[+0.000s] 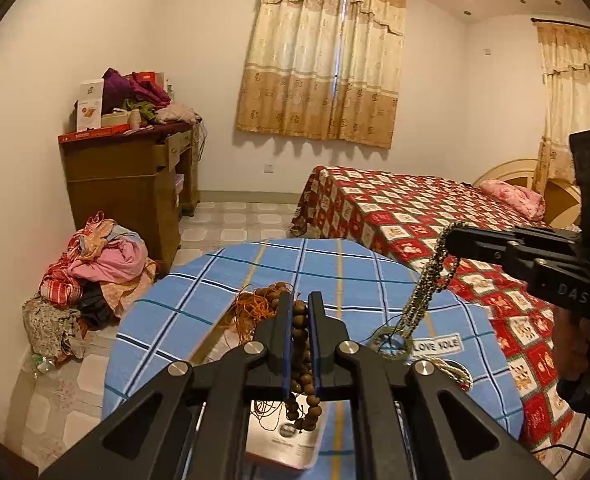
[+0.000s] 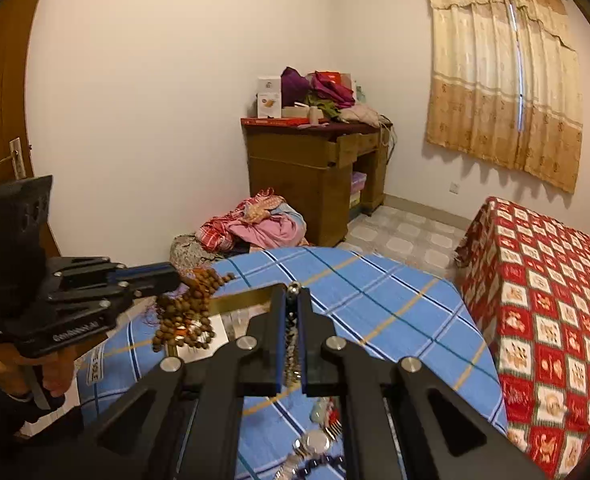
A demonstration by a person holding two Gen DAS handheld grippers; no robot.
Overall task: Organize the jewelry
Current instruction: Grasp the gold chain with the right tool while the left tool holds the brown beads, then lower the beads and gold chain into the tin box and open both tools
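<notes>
My left gripper (image 1: pixel 300 304) is shut on a string of brown wooden beads (image 1: pixel 301 360) with an orange tassel (image 1: pixel 251 310), held above the blue plaid table (image 1: pixel 215 320). It also shows in the right wrist view (image 2: pixel 175 276) with the brown beads (image 2: pixel 187 312) hanging from it. My right gripper (image 2: pixel 293 294) is shut on a green-gold beaded chain (image 2: pixel 293 344). In the left wrist view the right gripper (image 1: pixel 449 240) holds that chain (image 1: pixel 427 284), whose lower end reaches a ring-shaped piece (image 1: pixel 391 346) on the table.
A white box (image 1: pixel 283 444) lies under the beads. A watch (image 2: pixel 315 442) and small jewelry (image 2: pixel 327 410) lie near the table's front. A red patterned bed (image 1: pixel 435 216) stands right, a wooden desk (image 1: pixel 131 176) and a clothes pile (image 1: pixel 95 264) left.
</notes>
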